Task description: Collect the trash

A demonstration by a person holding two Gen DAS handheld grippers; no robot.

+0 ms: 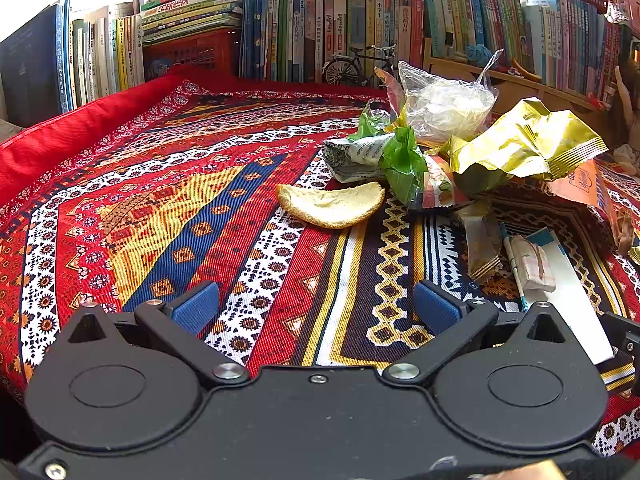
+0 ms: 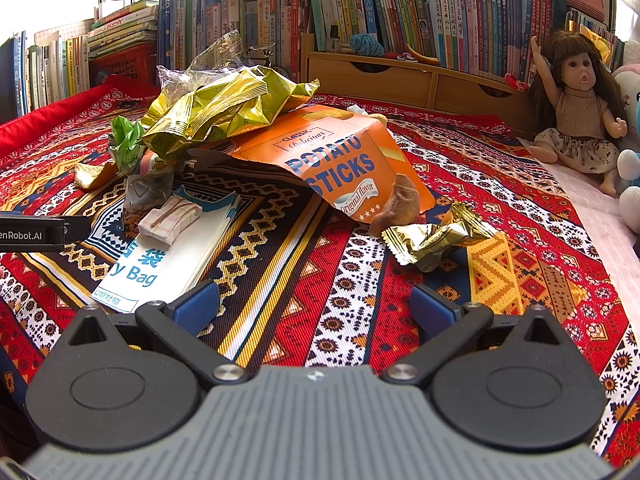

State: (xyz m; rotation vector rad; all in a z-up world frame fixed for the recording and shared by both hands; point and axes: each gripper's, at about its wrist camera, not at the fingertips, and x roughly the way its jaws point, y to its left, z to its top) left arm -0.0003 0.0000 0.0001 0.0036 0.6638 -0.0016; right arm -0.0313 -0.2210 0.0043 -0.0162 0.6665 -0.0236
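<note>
A heap of trash lies on the patterned cloth [image 1: 160, 208]. In the left wrist view a curved piece of peel [image 1: 332, 206] lies nearest, ahead of my open left gripper [image 1: 316, 308], with green plastic [image 1: 400, 160], a clear bag [image 1: 444, 108] and a gold wrapper [image 1: 528, 144] behind it. In the right wrist view my right gripper [image 2: 314, 306] is open and holds nothing. Ahead of it lie an orange potato sticks box [image 2: 340, 160], a small gold wrapper [image 2: 432, 236], a white paper bag [image 2: 172, 252] with a folded tissue pack [image 2: 168, 222] on it, and the gold wrapper [image 2: 224, 108].
Rows of books [image 1: 360, 20] and a red crate [image 1: 192, 52] line the back. A wooden drawer unit [image 2: 400, 76] stands behind the heap. A doll [image 2: 576, 108] and soft toys [image 2: 630, 184] sit at the right. A red cushion edge [image 1: 80, 128] borders the cloth's left side.
</note>
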